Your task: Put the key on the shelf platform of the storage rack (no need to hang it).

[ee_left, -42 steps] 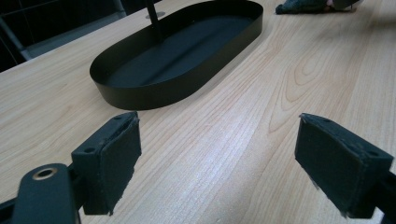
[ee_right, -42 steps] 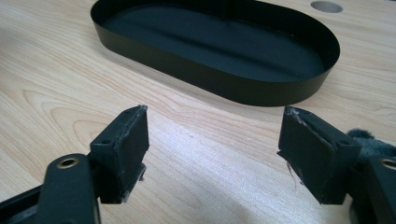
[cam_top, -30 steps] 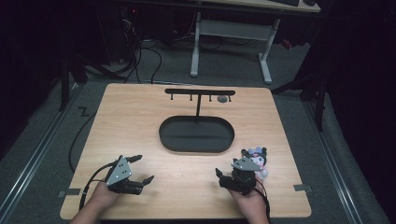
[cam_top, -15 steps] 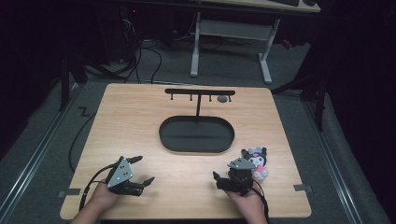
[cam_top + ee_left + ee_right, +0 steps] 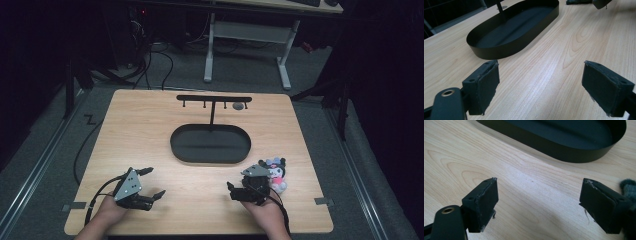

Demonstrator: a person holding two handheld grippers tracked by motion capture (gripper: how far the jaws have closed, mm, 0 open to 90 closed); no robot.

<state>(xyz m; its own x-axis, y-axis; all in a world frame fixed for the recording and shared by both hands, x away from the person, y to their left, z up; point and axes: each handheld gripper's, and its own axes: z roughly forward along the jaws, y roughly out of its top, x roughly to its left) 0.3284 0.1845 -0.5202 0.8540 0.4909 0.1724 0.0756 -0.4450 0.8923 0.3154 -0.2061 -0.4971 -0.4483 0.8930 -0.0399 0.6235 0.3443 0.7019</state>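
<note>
Both tongs rest low on the desk (image 5: 150,125), jaws spread, gripping nothing: left tongs (image 5: 148,183), right tongs (image 5: 231,190). Plush toy (image 5: 276,172) sits just beside my right tongs, on their outer side, near the black oval tray (image 5: 210,145) with its hook stand (image 5: 214,100).

Risk, my judgement: the right jaw is close enough to nudge the plush off the desk's right edge if I swing outward carelessly.

Versus a second ago: right tongs have drawn back toward me, uncovering the plush; left tongs unchanged.

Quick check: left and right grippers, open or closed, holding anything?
Left gripper: open, holding nothing, above bare table.
Right gripper: open, holding nothing; plush toy beside it, ungripped.
</note>
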